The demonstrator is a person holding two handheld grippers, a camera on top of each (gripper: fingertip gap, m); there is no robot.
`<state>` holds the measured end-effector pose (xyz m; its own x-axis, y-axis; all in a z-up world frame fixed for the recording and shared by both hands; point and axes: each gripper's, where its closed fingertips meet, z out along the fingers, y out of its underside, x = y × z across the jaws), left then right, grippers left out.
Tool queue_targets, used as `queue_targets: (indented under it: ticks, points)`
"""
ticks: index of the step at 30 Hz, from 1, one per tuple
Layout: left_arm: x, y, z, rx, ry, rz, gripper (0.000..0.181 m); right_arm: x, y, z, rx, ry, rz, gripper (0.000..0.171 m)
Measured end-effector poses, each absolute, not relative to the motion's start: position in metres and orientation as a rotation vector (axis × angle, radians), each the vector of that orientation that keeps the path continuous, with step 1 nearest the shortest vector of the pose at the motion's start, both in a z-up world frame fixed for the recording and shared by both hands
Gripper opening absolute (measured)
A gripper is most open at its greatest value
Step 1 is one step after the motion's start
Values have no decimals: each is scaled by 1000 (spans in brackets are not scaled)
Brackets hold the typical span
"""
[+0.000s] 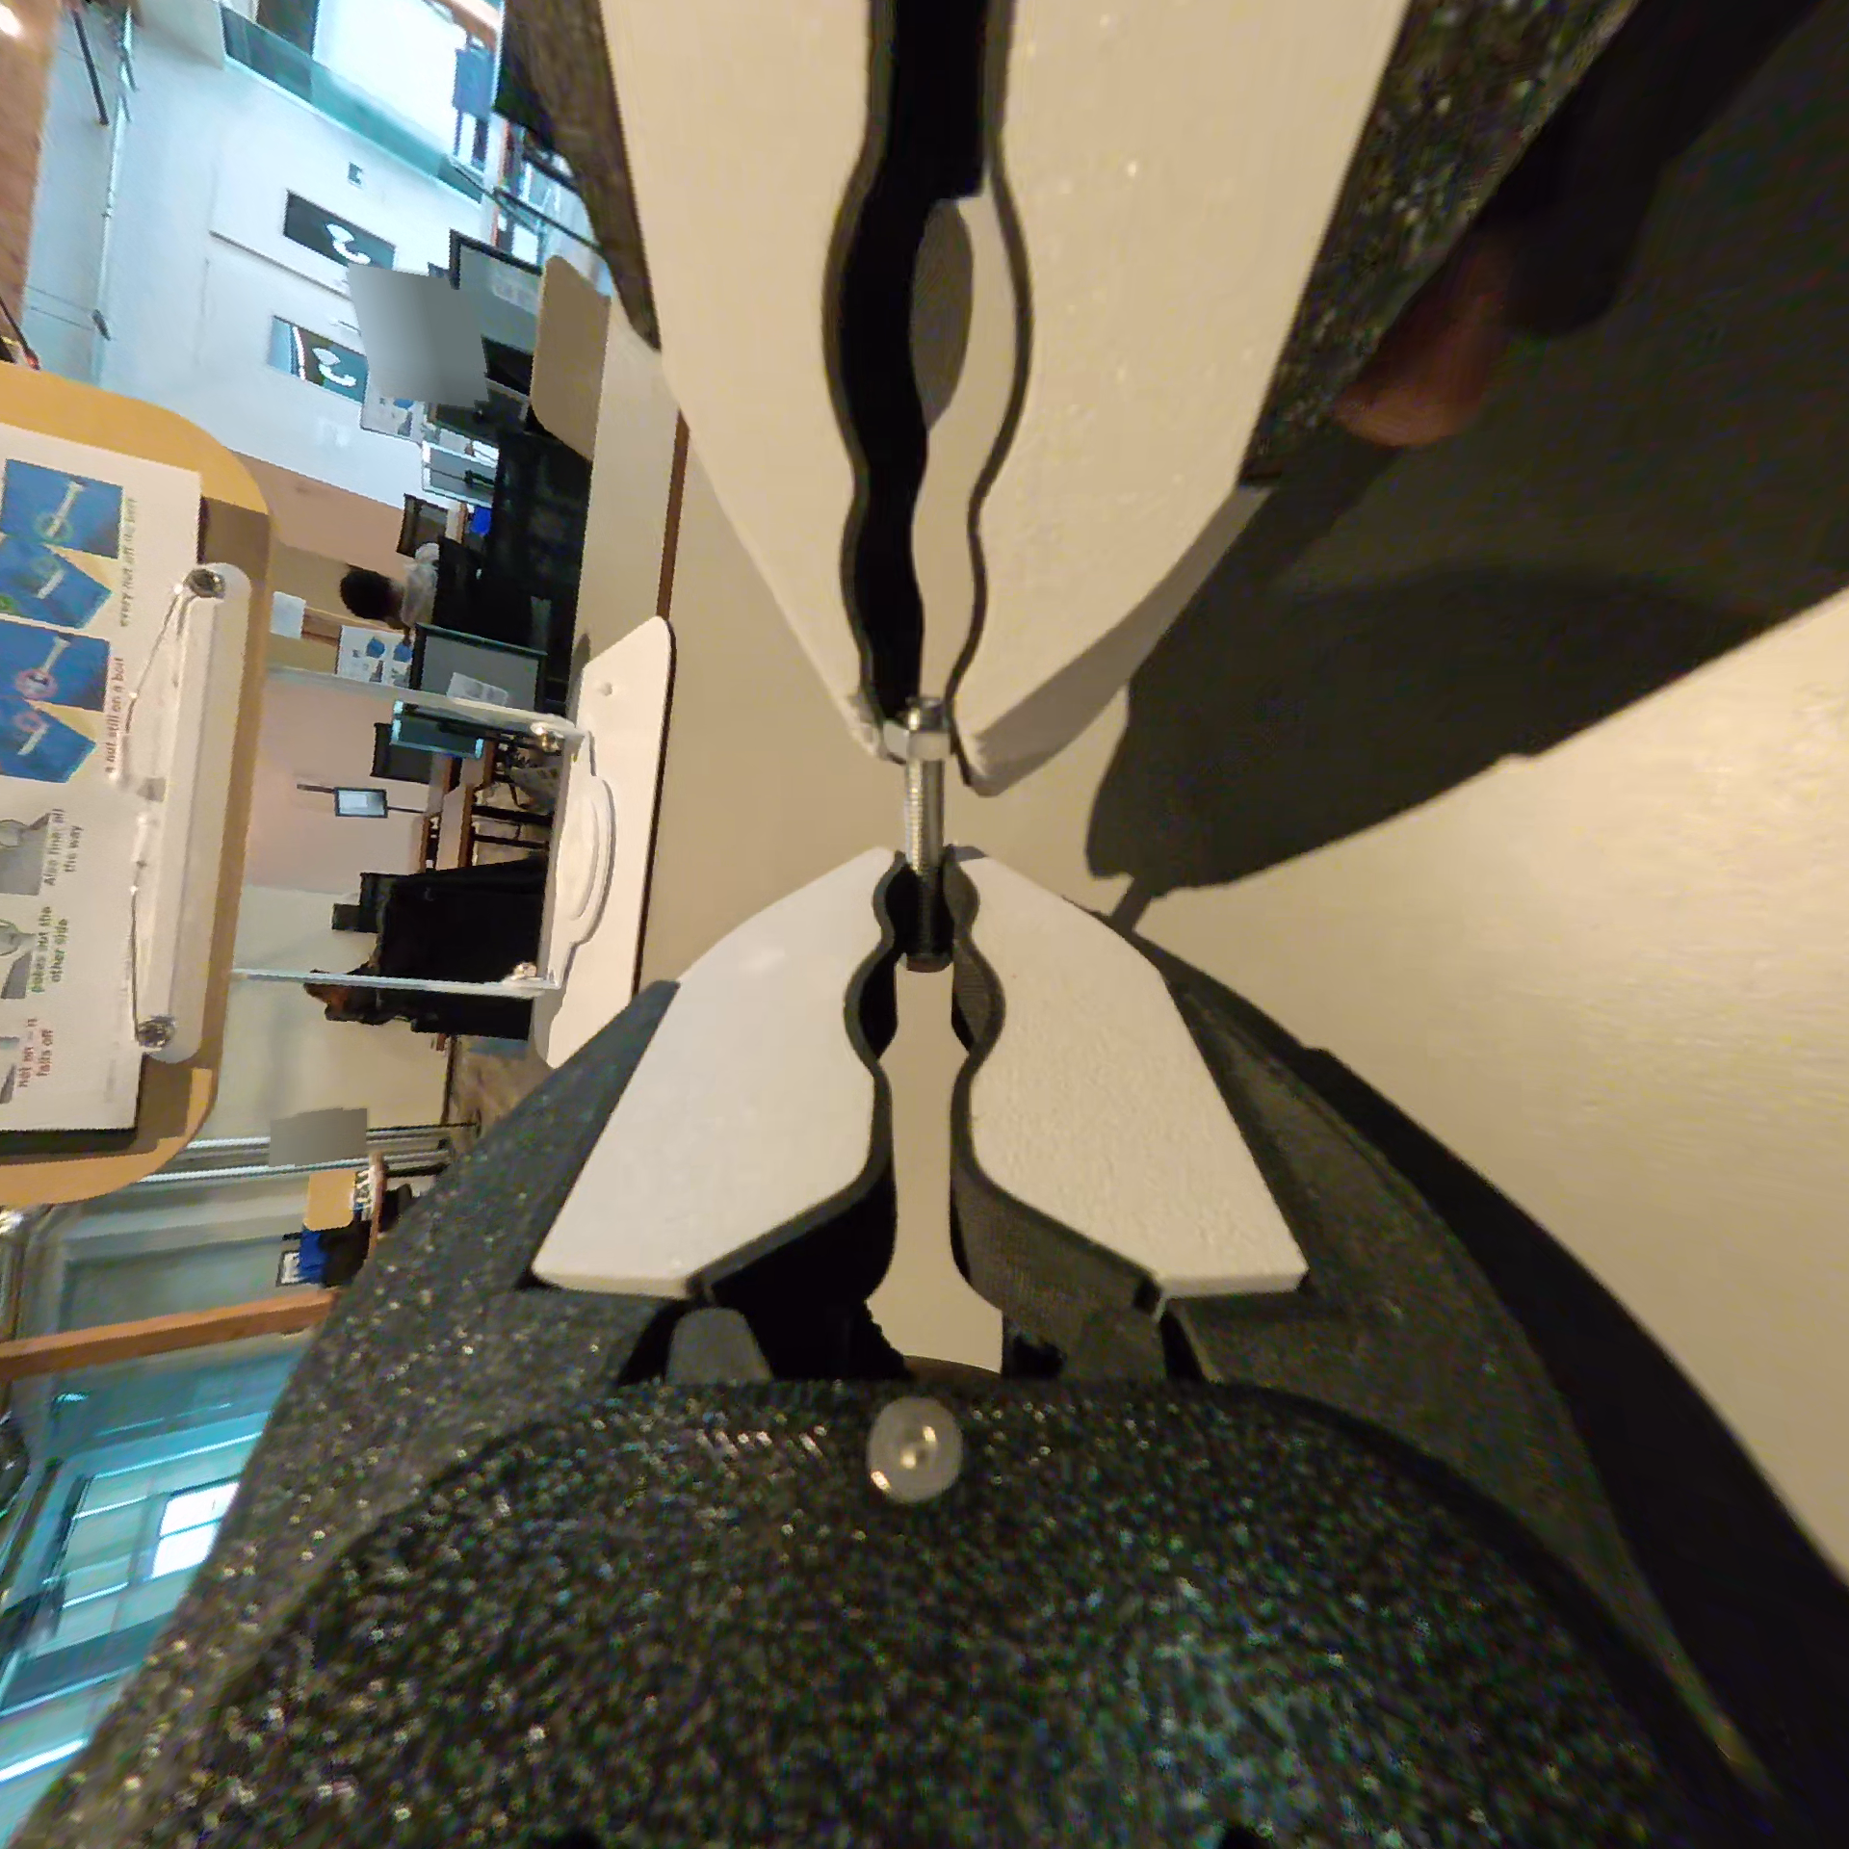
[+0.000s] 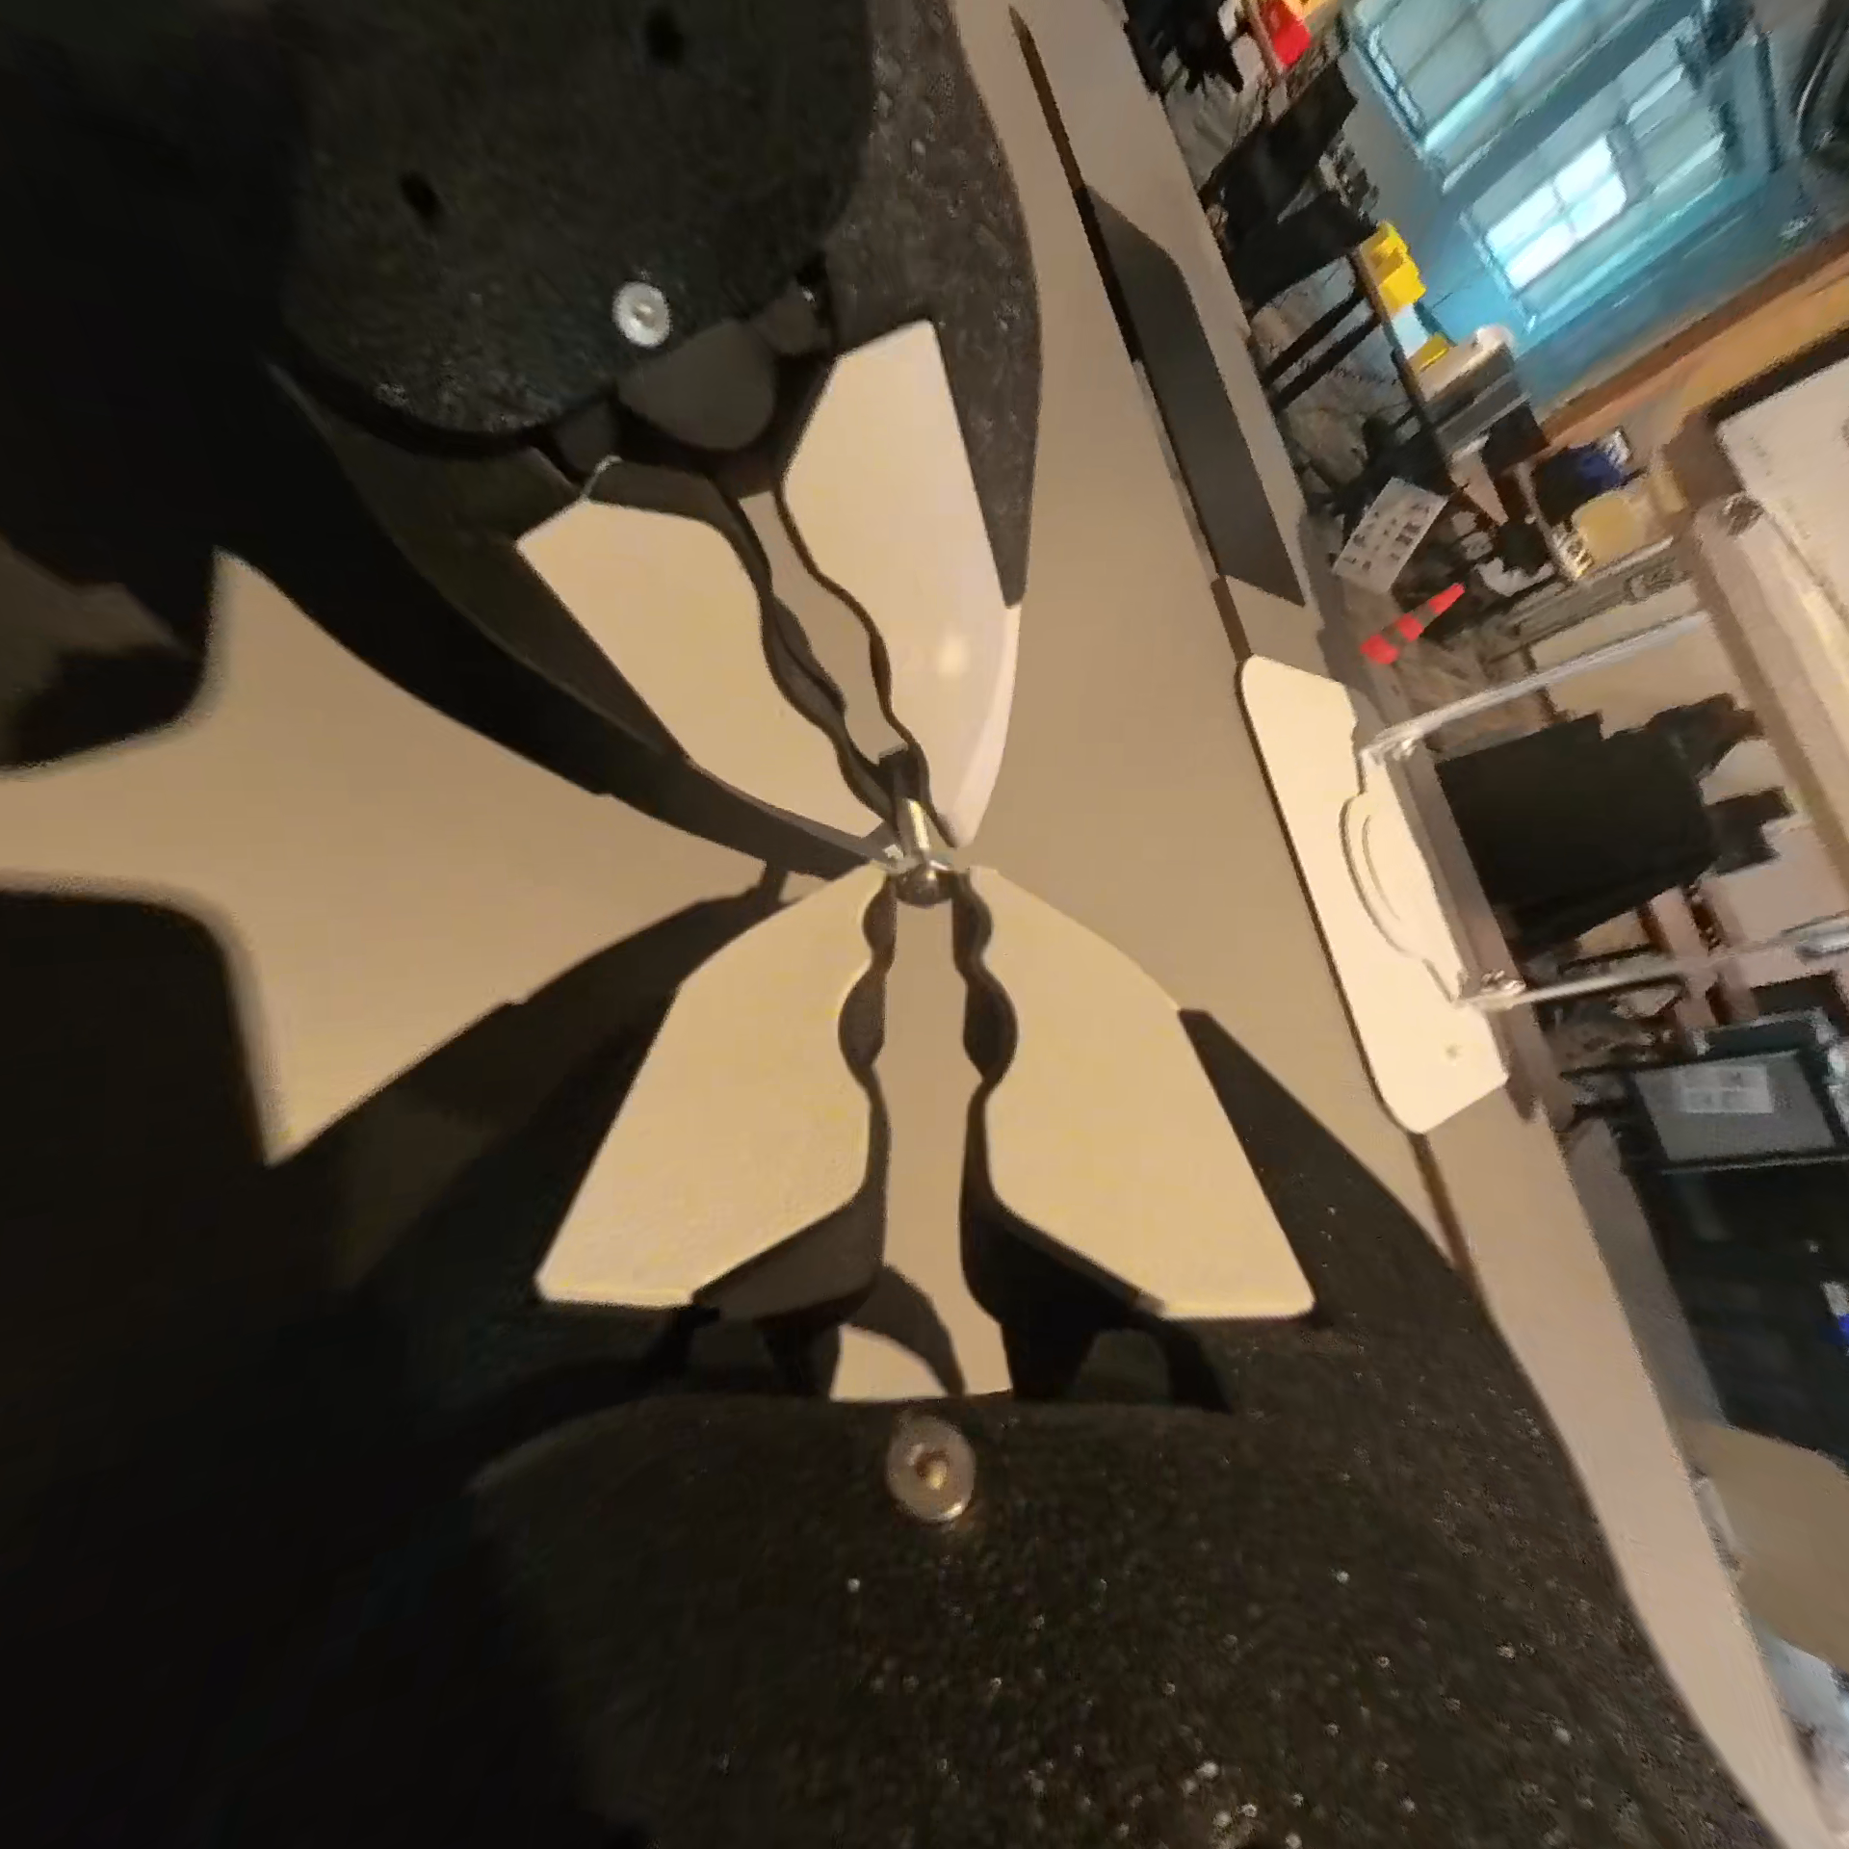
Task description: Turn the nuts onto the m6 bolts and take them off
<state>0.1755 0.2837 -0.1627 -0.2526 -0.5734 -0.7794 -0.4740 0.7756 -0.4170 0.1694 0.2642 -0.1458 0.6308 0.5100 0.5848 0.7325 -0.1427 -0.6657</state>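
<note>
Left wrist view first, closest stuff: the left gripper [image 1: 920, 880] has its jaws pinched nearly shut on the lower end of the bolt [image 1: 921, 810], head end tucked down between the pads so you can't see it properly. Just past the bolt's free end sits the nut [image 1: 918, 728], and the right gripper [image 1: 915, 735] comes in from straight opposite with its jaws clamped on that nut. So both are holding, tip to tip, bolt bridging the gap between them, all of it up in the air above the pale tabletop [image 1: 1501, 900].

Right wrist view agrees, though it's blurrier: right gripper [image 2: 922, 880] closed on the nut [image 2: 926, 868], bolt [image 2: 912, 818] running off beyond it into the left gripper [image 2: 900, 790].

My read: this is the threading step. The nut is at the very end of the bolt with lots of bare thread showing below it. Can't tell if it's going on or coming off. Next move probably needs a twist of the right wrist around the bolt's axis, then release and regrip, with the left one holding dead steady so nothing cross-threads.

Beyond the bolt there's a white stand [image 1: 610, 800] on the tabletop.
</note>
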Motion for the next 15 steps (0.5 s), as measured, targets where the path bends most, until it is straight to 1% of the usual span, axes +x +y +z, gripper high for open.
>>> queue_targets:
  ticks: [3,7,9,11,13,14,15]
  points:
    - [175,289,-162,-788,1886,-61,5,169,266,-148,-1950,-824,-75,10]
    - [175,292,-161,-758,1879,23,5,163,266,-150,-2117,-341,500,10]
    - [176,291,-158,-766,1864,4,5,162,265,-147,-2095,-244,702,11]
    - [177,292,-156,-778,1853,-7,5,165,265,-137,-2039,-254,750,29]
    - [176,293,-157,-788,1856,-11,5,169,265,-132,-2009,-339,666,42]
    - [176,294,-158,-790,1861,-10,5,171,265,-131,-1997,-410,575,47]
    - [175,294,-159,-790,1865,-6,6,173,265,-131,-1982,-502,453,47]
